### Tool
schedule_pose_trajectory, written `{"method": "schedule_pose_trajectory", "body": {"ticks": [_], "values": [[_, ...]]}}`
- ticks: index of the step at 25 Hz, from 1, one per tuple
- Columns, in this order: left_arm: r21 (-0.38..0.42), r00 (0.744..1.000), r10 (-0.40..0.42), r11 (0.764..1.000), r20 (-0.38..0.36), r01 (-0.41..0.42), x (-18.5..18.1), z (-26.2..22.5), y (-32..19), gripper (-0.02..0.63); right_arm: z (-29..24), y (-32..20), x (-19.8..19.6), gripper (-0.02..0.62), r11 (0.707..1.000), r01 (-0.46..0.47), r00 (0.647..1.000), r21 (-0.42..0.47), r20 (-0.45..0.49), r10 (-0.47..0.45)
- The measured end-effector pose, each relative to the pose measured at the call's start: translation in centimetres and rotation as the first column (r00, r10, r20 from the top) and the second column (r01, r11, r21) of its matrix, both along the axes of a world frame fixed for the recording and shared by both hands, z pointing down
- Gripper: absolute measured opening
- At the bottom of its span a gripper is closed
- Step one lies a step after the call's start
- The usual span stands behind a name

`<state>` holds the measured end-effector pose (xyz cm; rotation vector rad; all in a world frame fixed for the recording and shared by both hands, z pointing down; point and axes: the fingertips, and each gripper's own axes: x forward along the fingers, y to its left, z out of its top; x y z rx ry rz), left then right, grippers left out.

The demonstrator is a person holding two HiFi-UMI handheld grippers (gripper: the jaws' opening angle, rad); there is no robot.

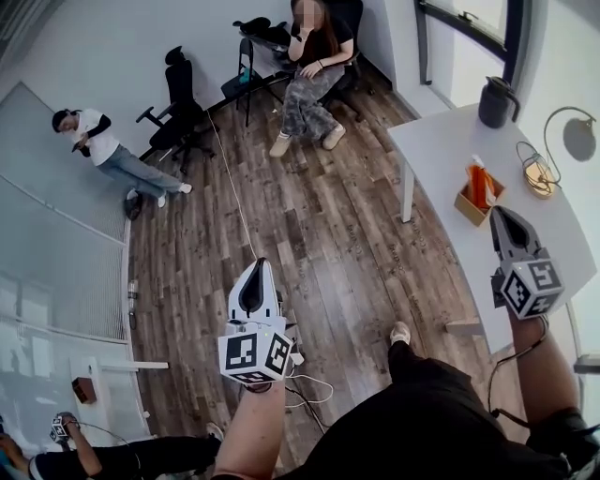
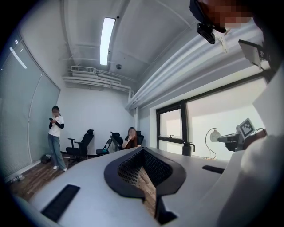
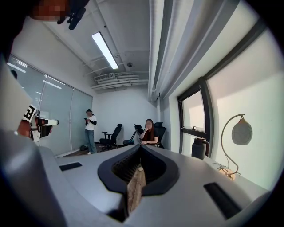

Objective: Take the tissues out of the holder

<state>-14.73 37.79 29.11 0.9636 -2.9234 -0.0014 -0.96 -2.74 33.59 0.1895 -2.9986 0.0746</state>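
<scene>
Holder [image 1: 472, 206] on table [image 1: 441, 141], orange tissues [image 1: 479, 184] upright inside

Floor: dark brown wood-plank floor [image 1: 319, 234]. Far end: plain pale grey wall [image 1: 122, 47]. Left side: frosted glass partition [image 1: 47, 178]. Right side: dark-framed window [image 1: 466, 21] admitting bright daylight. Furniture: black wheeled office chairs [image 1: 178, 108] near the far wall, and a white rectangular surface [image 1: 431, 150] beside the window. Ceiling: one long fluorescent strip light [image 2: 106, 40], lit.

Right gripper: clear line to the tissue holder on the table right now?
Probably yes: the right gripper hovers over the table just beside the tissue holder, nothing between them; its jaws are shut, though.
</scene>
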Motion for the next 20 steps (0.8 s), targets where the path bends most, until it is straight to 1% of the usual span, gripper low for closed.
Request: {"method": "schedule_pose_trajectory", "body": {"ticks": [2, 6, 8, 10, 11, 15, 18, 20], "values": [[-0.010, 1.000, -0.006, 1.000, 0.008, 0.006, -2.3, -0.3, -1.4, 0.005, 0.3, -1.3, -1.8, 0.005, 1.000, -0.001, 1.000, -0.005, -0.011, 0.001], [-0.042, 1.000, 0.014, 0.999, 0.014, -0.013, -6.3, -0.4, -5.3, 0.005, 1.3, -5.1, -4.5, 0.005, 0.999, -0.025, 0.999, -0.034, -0.023, 0.024], [-0.048, 0.999, 0.022, 0.999, 0.045, -0.020, -8.0, -0.8, -7.4, 0.005, 1.6, -6.7, -5.6, 0.005, 0.998, -0.029, 1.000, -0.060, -0.010, 0.028], [-0.047, 0.996, 0.045, 0.998, 0.075, -0.042, -9.3, -1.2, -9.7, 0.005, 2.1, -8.0, -6.6, 0.005, 0.997, -0.031, 1.000, -0.066, 0.000, 0.031], [-0.045, 0.995, 0.060, 0.997, 0.078, -0.057, -9.9, -1.1, -10.8, 0.005, 2.3, -8.5, -7.0, 0.005, 0.997, -0.036, 0.999, -0.065, 0.003, 0.036], [-0.034, 0.991, 0.124, 0.992, 0.053, -0.122, -11.8, -0.3, -14.9, 0.005, 2.4, -9.9, -8.2, 0.005, 0.997, -0.055, 0.998, -0.061, 0.002, 0.055], [-0.024, 0.984, 0.173, 0.985, 0.049, -0.172, -12.9, 0.0, -17.5, 0.005, 2.3, -10.5, -8.6, 0.005, 0.997, -0.069, 0.998, -0.036, -0.006, 0.069], [-0.022, 0.977, 0.211, 0.977, 0.033, -0.210, -13.9, 0.8, -19.4, 0.005, 2.4, -11.3, -8.9, 0.005, 0.996, -0.089, 0.996, -0.028, -0.008, 0.088]]}}
